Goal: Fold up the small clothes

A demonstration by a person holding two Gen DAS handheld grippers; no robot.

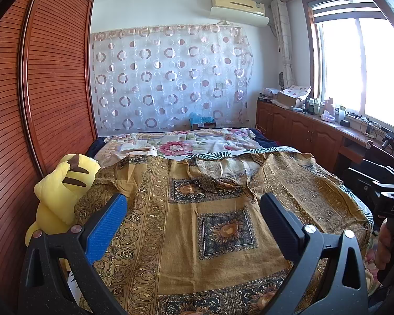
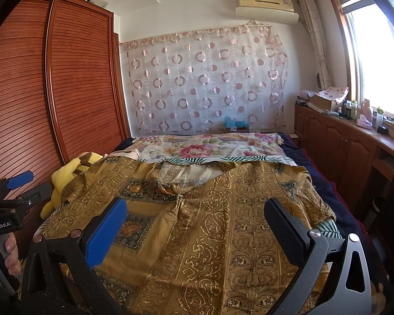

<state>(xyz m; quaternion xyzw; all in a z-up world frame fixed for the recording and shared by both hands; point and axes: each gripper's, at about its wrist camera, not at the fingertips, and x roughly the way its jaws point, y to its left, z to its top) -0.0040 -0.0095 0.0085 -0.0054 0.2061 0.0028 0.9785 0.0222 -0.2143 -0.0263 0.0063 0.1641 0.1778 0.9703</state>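
A: Where does the garment lie?

B: The ochre patterned garment (image 1: 223, 210) is spread flat on the bed (image 1: 265, 144), straight ahead of and below both sets of jaws, its neckline at the far end.

A: And the left gripper (image 1: 193, 220)?

B: Its jaws stand wide apart above the cloth, gripping nothing. The right gripper (image 2: 195, 223) is the same: jaws apart, hovering over the garment (image 2: 223, 223), not touching it.

A: What lies beyond the jaws?

B: A floral sheet (image 1: 197, 141) past the garment's far edge. Left of the left jaws, a yellow plush toy (image 1: 63, 183) sits by the wooden wardrobe (image 1: 52, 78).
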